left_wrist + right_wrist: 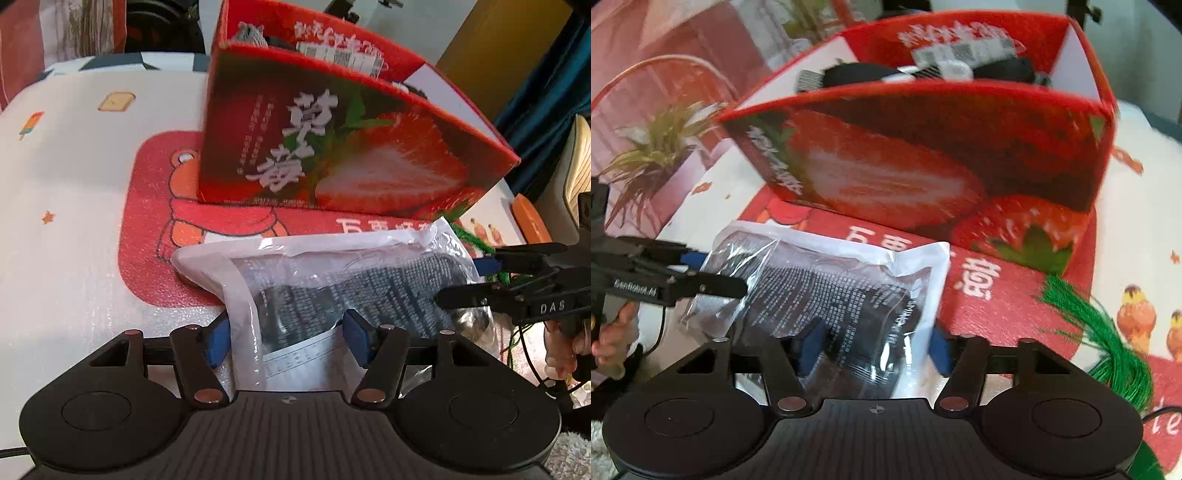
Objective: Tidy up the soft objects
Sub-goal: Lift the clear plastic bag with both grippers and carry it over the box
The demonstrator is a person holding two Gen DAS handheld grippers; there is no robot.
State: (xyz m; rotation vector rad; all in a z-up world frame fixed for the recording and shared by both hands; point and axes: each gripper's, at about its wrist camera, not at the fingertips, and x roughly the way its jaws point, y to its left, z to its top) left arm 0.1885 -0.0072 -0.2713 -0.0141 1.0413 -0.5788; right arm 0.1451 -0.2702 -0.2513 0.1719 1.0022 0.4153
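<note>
A clear plastic bag [332,288] holding a grey-black knitted item and a printed sheet lies on the red mat in front of the strawberry box [332,147]. My left gripper [286,341] straddles the bag's near end. One blue pad sits at the bag's edge, the other rests over the plastic, and I see no squeeze. In the right wrist view my right gripper [873,349] has its pads against the bag [831,288], whose white edge bends up along one pad. The open red box [923,158] holds several dark packed items [857,72].
The white foam mat [74,221] with a red bear print covers the table. A green tassel [1108,332] lies to the right of the bag. A potted plant [653,155] stands at the far left. A person's hand [561,354] holds the right gripper's handle.
</note>
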